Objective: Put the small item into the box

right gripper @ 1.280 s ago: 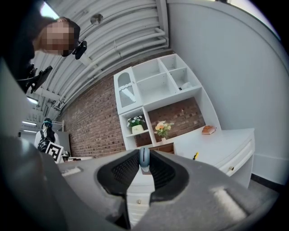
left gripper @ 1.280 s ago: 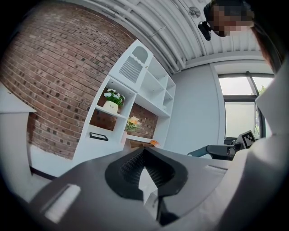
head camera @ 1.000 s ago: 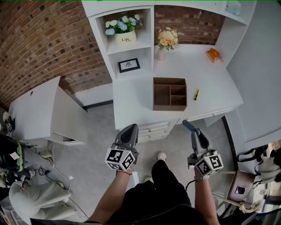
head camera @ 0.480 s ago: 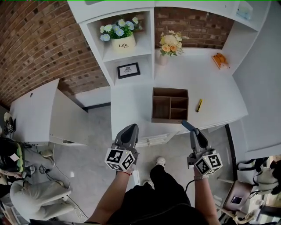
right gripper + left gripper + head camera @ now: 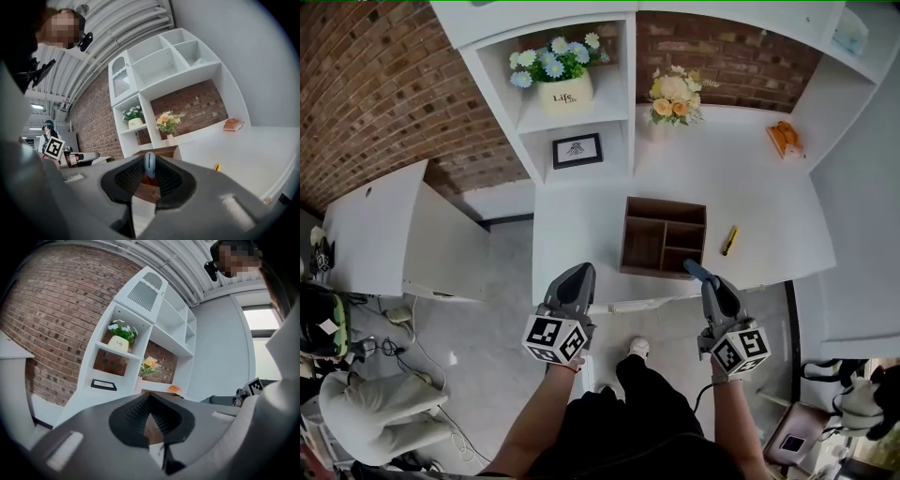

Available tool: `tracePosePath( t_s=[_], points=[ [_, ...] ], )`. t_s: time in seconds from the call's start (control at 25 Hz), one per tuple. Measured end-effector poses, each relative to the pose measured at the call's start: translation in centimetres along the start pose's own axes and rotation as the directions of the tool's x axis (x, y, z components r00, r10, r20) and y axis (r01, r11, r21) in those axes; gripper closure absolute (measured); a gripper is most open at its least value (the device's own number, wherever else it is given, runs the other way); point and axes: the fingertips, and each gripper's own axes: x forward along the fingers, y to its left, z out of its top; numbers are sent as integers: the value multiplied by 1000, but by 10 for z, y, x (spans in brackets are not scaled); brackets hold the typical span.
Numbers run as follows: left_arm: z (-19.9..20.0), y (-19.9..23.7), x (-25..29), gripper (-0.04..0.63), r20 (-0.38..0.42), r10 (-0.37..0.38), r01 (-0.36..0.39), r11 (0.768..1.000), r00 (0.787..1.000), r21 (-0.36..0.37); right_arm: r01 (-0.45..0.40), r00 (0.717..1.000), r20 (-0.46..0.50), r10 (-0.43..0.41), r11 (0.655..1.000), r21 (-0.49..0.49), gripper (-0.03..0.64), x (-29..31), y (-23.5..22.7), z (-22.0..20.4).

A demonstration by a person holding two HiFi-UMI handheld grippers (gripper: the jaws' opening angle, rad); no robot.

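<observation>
Stepping closer has brought the wooden box (image 5: 625, 239) near the right gripper (image 5: 697, 274), clamped on a small blue item (image 5: 691, 268); the left gripper (image 5: 579, 271) is closed, empty.

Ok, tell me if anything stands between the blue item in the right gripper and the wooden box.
Nothing visible does. The blue item, clamped in the jaws of the right gripper, hangs just short of the wooden box, whose top is open. The yellow item lies beside the box, off that path.
</observation>
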Motion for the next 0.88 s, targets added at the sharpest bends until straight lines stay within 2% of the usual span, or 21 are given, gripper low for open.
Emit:
tracePosePath(
  t_s=[0.52,0.88],
  points=[
    [-9,3,27,594,-5,59,-59,998,998,-1,-65,993,-106,58,996,-59,548,23,-12,-24],
    [-6,7,40,594,-11,60,-60,998,998,0,-70,988,-143,56,993,-93,547,28,-11,-32]
  ],
)
